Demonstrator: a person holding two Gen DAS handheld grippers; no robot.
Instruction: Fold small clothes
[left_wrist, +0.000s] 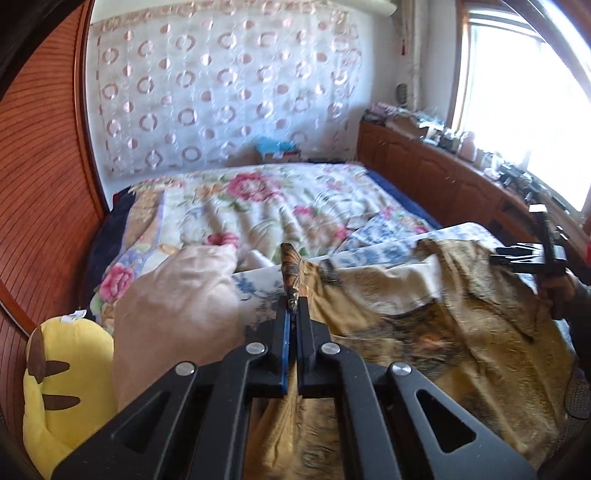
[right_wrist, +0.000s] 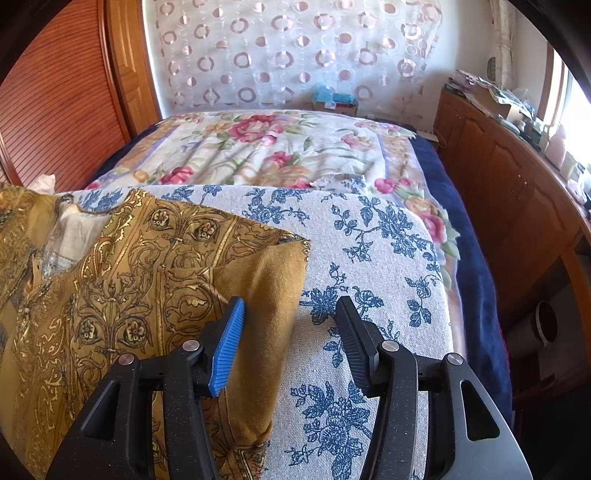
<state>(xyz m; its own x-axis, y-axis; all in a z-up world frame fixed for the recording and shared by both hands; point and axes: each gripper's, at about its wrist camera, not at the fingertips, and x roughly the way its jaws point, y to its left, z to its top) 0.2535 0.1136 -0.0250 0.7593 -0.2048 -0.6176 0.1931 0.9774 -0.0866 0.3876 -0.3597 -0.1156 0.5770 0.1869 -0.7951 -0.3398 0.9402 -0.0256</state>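
A small mustard-gold garment with dark ornate print (right_wrist: 122, 280) lies on a white cloth with blue flowers (right_wrist: 369, 258). My left gripper (left_wrist: 293, 314) is shut on a bunched edge of the garment (left_wrist: 424, 343) and holds it lifted. My right gripper (right_wrist: 291, 314) is open; its blue left pad (right_wrist: 227, 347) rests on the garment's plain folded sleeve, and its right finger is over the blue-flowered cloth. The right gripper also shows in the left wrist view (left_wrist: 532, 258), at the garment's far right edge.
A floral bedspread (right_wrist: 277, 151) covers the bed behind. A beige pillow (left_wrist: 173, 306) and a yellow plush toy (left_wrist: 62, 387) lie at left. A wooden cabinet (right_wrist: 509, 177) with clutter runs along the right, under a window. A wooden wardrobe (left_wrist: 40, 192) stands at left.
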